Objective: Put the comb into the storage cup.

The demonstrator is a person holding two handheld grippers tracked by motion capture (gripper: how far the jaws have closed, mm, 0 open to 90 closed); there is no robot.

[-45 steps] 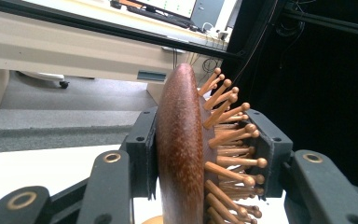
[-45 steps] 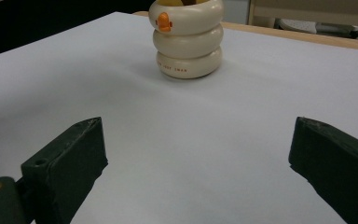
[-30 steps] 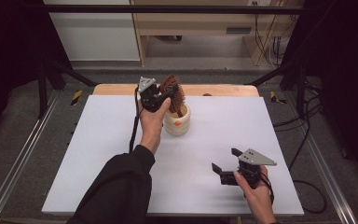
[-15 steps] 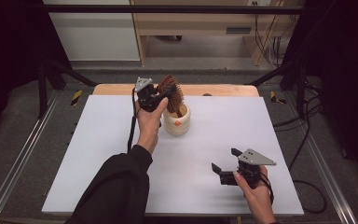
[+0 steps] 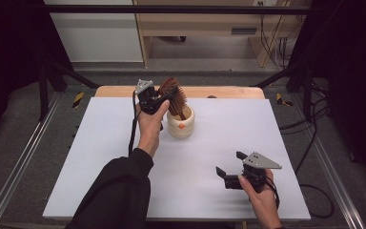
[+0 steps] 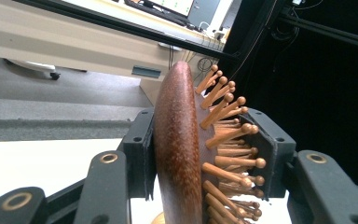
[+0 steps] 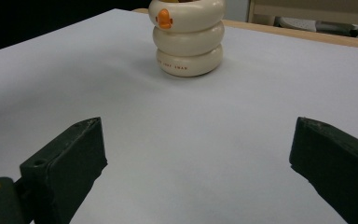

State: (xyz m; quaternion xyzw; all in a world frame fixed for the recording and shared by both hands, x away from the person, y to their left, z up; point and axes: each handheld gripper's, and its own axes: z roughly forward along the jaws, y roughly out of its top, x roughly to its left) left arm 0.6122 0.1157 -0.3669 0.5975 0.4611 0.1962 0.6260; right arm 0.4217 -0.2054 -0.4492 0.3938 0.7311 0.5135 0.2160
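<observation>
Since a second ago my left hand [image 5: 148, 125] has shifted only a little, to the left above the cup, and my right one has not moved. The brush [image 6: 182, 154] is between the jaws of my left tongs [image 5: 164, 98], which grip its head: one pad lies on the smooth wooden back, the other presses against the pegs. Its handle points down into the cup [image 5: 180, 123], so the brush stands tilted with the head above the rim; I cannot tell if the handle tip touches the bottom. I judge that I am in the middle of either lifting it out or setting it in. For the next move I must keep the grip firm and travel straight along the handle, otherwise it may catch the rim and tip the light cup. My right tongs [image 5: 229, 164] rest open and empty near the front edge of the table [image 5: 100, 143], well apart from the cup, ready to steady it.
</observation>
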